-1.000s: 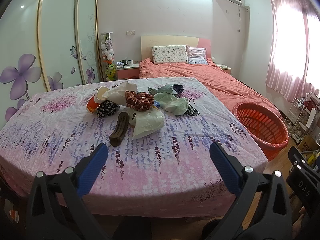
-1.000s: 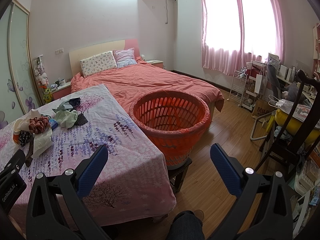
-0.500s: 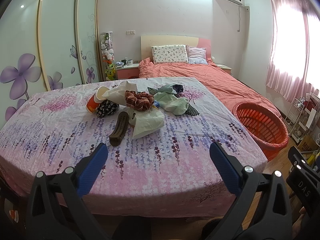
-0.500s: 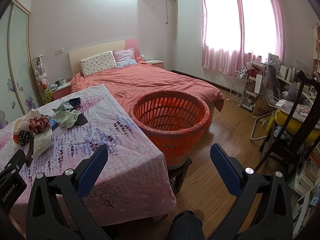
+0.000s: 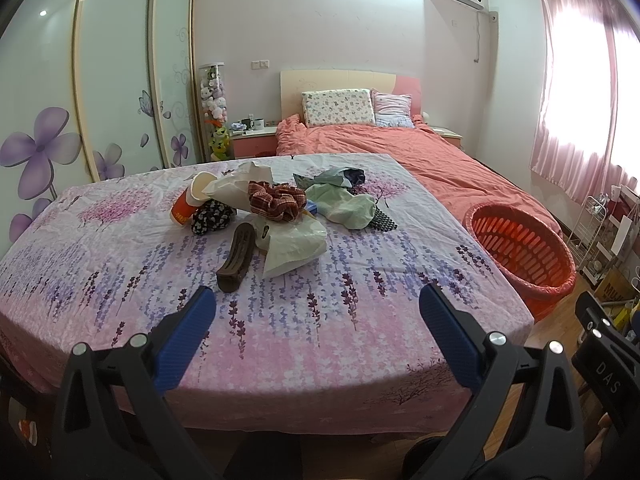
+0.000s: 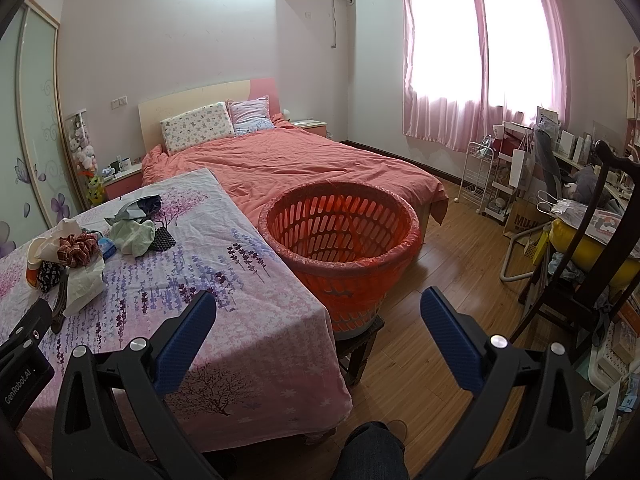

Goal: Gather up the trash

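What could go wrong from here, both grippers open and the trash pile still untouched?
1. The trash pile is tangled: pulling the white plastic bag may drag neighbouring items along.
2. The paper cup lies on its side and could roll if nudged.
3. The orange basket stands off the table's right edge, so a release short of its rim would probably land on the floor.

A home bedroom: a made bed [image 6: 304,160] with pillows [image 6: 198,126], pink curtains [image 6: 480,56], a flowered wardrobe [image 5: 112,80]

The worktop [image 5: 280,340], under a lavender-print cloth [image 5: 120,264], carries a litter heap [image 5: 280,216] toward its far edge, centred.
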A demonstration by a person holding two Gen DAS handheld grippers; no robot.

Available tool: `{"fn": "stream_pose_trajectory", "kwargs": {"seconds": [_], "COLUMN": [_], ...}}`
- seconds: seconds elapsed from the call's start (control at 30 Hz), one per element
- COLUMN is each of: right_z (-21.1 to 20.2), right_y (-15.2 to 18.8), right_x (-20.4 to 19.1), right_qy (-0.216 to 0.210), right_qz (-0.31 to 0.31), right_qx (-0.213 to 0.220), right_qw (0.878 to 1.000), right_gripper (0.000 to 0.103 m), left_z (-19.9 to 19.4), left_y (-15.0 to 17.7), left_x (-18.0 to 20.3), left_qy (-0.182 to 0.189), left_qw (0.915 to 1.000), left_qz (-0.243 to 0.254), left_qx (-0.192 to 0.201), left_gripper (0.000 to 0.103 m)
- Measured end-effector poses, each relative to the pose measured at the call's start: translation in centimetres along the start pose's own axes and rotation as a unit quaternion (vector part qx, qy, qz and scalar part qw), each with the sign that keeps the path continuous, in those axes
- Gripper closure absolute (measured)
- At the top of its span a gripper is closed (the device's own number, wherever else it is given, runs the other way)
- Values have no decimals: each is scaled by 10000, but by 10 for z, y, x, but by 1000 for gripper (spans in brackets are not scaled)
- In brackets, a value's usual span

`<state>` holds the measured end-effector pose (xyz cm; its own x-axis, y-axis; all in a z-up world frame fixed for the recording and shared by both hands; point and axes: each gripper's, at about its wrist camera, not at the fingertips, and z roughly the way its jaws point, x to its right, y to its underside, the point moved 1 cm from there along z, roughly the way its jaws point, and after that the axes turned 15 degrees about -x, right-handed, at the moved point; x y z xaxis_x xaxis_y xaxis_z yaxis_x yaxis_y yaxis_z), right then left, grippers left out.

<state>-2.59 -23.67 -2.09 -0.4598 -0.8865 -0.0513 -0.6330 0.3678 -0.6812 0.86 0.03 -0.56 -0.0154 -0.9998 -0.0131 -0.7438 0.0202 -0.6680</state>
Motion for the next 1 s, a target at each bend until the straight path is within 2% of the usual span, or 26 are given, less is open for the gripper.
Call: {"fn": "stream_pose_trajectory", "kwargs": {"seconds": [0.67,0.83,1.0], "right_z": [3,16,29], "right_y": [-1,-8,-11], "right_x": [-3,-14,-41], "right_qy": [-18,-167,-364], "right_qz": [-20,-141,-425], "right_qx": [-21,-144,-248], "right_qw": [10000,9997,9981], "right_gripper": [2,2,2], "left_z": [3,20,41], "left_y": [-3,-7,-14], "left_x": [-2,-22,-65], "left_qy": [-23,-72,-130], "left_qw": [10000,9998,9982], "left_qz": [-31,-158,-496], "left_qx": [-33,-126,-296], "left_gripper": [4,4,4]}}
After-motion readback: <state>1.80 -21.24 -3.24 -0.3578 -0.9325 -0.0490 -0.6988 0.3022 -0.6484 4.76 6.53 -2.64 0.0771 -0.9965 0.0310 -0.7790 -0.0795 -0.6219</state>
